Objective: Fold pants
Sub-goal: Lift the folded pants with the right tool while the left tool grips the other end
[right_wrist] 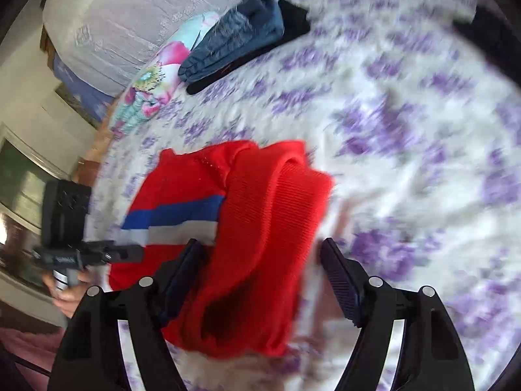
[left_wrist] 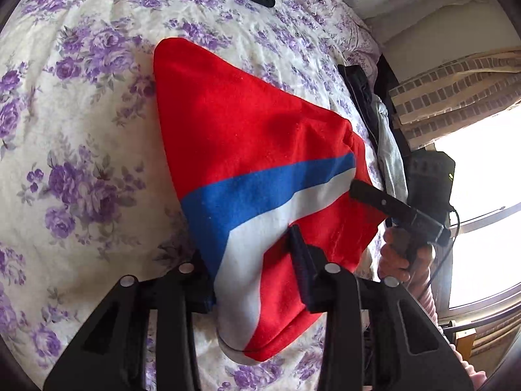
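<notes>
Red pants with a blue and a white stripe lie folded on the floral bedspread. My left gripper has its fingers spread wide over the pants' near end; cloth drapes over the left finger. In the blurred right wrist view the red pants lie bunched between the fingers of my right gripper, which is open with a wide gap. The right gripper also shows in the left wrist view, at the pants' right edge. The left gripper shows in the right wrist view, beside the striped part.
The floral bedspread covers the bed. A stack of folded jeans and dark clothes lies at the far side, next to a colourful pillow. Dark and grey garments lie along the bed's right edge, by a bright window.
</notes>
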{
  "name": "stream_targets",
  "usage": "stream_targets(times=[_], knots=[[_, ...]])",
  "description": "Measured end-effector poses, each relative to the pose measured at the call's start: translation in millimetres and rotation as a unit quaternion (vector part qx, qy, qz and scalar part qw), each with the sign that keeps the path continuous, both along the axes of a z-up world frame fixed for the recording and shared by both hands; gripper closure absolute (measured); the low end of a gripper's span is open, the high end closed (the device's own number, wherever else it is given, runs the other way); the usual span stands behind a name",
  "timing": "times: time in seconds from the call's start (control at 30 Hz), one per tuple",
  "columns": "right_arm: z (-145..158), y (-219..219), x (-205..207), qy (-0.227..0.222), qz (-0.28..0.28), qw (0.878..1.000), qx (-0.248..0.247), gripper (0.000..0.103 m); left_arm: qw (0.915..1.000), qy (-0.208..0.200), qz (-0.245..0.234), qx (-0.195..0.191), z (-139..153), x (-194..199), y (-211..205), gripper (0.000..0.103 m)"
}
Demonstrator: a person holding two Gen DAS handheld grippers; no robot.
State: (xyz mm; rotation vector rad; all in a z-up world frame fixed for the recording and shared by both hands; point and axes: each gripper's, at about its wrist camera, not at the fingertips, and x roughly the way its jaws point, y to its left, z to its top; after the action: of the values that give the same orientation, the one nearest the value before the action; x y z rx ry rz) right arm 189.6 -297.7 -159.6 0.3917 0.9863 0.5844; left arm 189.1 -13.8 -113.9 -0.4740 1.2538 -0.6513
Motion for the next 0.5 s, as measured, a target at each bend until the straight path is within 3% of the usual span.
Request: stream_targets(times=[0.07,0.13,0.2,0.37,0.5], knots=[[-6.9,4.4,5.6,0.008,0.003,1.000,0.027,0.028,1.0000,-0.007,-0.002,0.006,1.6,-0.4,-2.8,0.067],[-5.7,5.7,6.0,0.016,-0.001,0.999,0.029,0.055,0.9997,-0.018,-0.002,0.014,4.8,-3.2,-4.6,0.068],[1.2,7.0,1.0,0.016,-0.002,0.999,0.043,0.065,0.9989,-0.039,-0.005,0.026,11.8,-6.1,-7.3,0.073],[55.8,20.7,-9.9,-0.051,0.000,0.998,0.046,0.071,0.9937,-0.091,-0.026,0.060,41.5,-8.3,-13.2,0.080],[116.1,42.1,15.8,-0.119,-0.001,0.992,0.031,0.072,0.9879,-0.137,-0.013,0.071,81.3,15.9,2.1,0.080]])
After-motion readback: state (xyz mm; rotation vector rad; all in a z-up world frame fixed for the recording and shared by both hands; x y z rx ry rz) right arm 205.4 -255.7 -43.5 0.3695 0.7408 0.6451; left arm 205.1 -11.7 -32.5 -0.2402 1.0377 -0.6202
